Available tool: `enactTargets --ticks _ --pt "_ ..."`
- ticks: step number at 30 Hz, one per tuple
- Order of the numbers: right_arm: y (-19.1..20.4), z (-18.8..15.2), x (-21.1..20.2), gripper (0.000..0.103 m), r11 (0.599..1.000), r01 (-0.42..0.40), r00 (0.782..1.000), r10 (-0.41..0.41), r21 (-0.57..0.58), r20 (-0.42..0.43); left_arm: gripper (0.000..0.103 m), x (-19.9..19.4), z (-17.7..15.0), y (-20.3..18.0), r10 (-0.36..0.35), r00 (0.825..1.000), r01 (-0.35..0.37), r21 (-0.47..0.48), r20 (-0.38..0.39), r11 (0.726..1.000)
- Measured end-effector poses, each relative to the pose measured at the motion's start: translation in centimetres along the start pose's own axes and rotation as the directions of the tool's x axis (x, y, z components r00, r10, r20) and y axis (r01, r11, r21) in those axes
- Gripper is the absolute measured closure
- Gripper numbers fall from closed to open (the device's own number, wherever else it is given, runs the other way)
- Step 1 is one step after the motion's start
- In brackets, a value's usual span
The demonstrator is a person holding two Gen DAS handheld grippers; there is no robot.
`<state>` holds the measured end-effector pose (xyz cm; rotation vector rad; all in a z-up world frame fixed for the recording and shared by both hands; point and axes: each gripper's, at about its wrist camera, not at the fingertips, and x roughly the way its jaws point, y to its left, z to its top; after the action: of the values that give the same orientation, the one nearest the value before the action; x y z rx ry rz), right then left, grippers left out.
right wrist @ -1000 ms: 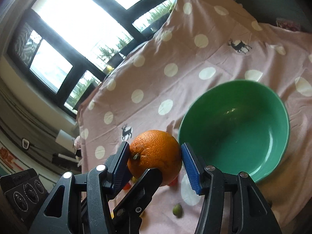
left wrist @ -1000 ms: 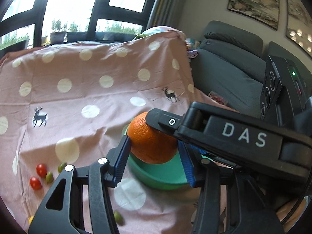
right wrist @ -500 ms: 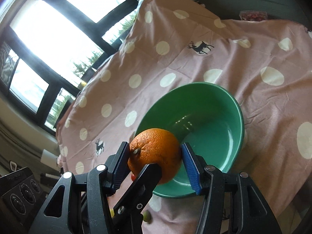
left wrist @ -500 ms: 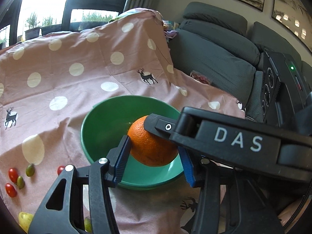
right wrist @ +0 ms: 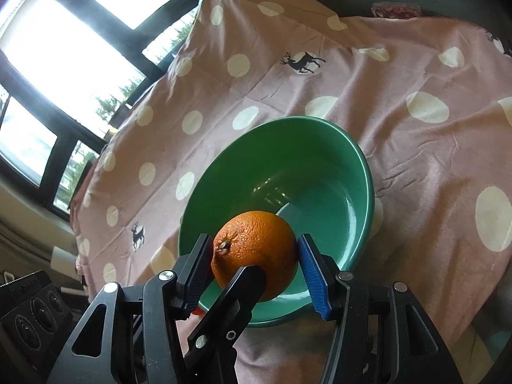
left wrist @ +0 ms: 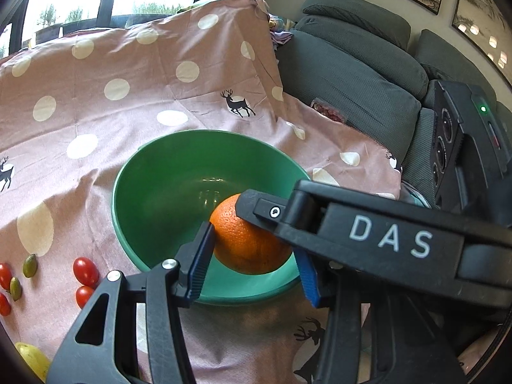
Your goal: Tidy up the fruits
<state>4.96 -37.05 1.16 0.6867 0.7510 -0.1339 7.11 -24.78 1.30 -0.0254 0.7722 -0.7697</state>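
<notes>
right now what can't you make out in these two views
- Left wrist: yellow fruit, cut off by the bottom-left edge.
- Right wrist: red item, mostly behind the fingers of the right gripper.
- Both views: whether the orange touches the bowl; its underside is hidden.

Yellow fruit (left wrist: 32, 356) cut off at edge, red tomato (right wrist: 199, 310) mostly hidden behind tool
</notes>
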Motion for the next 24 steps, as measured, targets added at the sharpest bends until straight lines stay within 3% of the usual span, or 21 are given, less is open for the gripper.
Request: enactTargets --ticks 2,4,6,7,11,14,18,24 --pt "-0.1 0.0 0.1 0.045 1.000 0.003 1.000 -0.003 0.001 -0.004 0.059 0.1 0.0 0.0 -0.007 1.000 0.007 0.000 -0.002 1.000" --pt "-0.1 0.0 0.2 0.045 1.000 -0.001 1.000 0.002 0.003 -0.006 0.075 0.0 0.0 0.2 -0.098 0.995 0.098 -0.025 0.002 0.995" --pt "0.0 0.0 0.0 0.046 0.996 -0.087 0.996 0.087 0.009 -0.011 0.075 0.1 0.1 0.6 -0.139 0.990 0.139 -0.059 -0.010 0.989" --pt "0.1 0.0 -0.2 0.046 0.995 -0.104 0.995 0.104 0.008 -0.007 0.075 0.2 0.1 0.6 -0.123 0.992 0.122 -0.058 -0.016 0.991" --pt "0.7 -0.2 -0.1 0.046 0.999 0.019 1.000 -0.019 -0.027 0.003 0.075 0.4 -0.1 0.4 -0.092 0.995 0.090 -0.056 -0.029 0.994" --pt "0.4 -0.3 0.2 0.046 1.000 -0.009 1.000 0.009 -0.011 -0.010 0.075 -0.2 -0.3 0.6 -0.071 0.997 0.069 -0.071 -0.027 0.995" --pt "0.5 -0.3 -0.1 0.046 0.999 0.029 1.000 -0.029 -0.014 0.003 0.071 -1.9 -0.5 1.6 -0.014 1.000 0.014 -0.100 0.000 0.995" --pt "0.9 -0.6 -0.9 0.046 1.000 0.003 1.000 -0.002 -0.021 0.021 0.064 -5.8 -1.1 3.2 0.115 0.992 -0.106 -0.149 0.051 0.983"
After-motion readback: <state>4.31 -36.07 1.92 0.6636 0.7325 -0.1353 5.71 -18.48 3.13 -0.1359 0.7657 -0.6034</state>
